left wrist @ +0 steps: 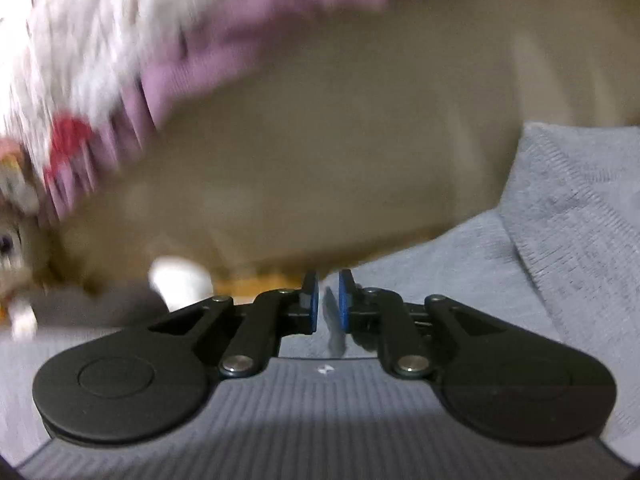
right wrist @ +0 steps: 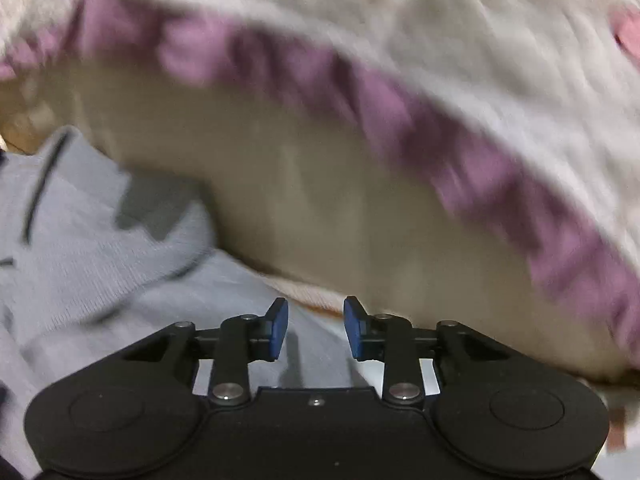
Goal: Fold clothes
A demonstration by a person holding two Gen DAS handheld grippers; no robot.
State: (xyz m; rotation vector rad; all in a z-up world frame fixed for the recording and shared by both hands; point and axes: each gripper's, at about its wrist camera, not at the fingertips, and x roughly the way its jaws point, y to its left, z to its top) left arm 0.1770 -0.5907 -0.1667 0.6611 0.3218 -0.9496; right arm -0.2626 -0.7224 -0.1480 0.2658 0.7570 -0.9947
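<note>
A grey knitted garment with a ribbed collar lies right under both grippers; it also shows in the right wrist view. My left gripper hangs low over it, its blue pads a narrow gap apart with a thin fold of grey cloth showing between them. My right gripper is open and empty just above the grey cloth. Both views are blurred by motion.
A beige cushion-like surface fills the space ahead. A white fluffy blanket with a purple frilled edge lies over it, and shows in the left wrist view. A white object sits at the left.
</note>
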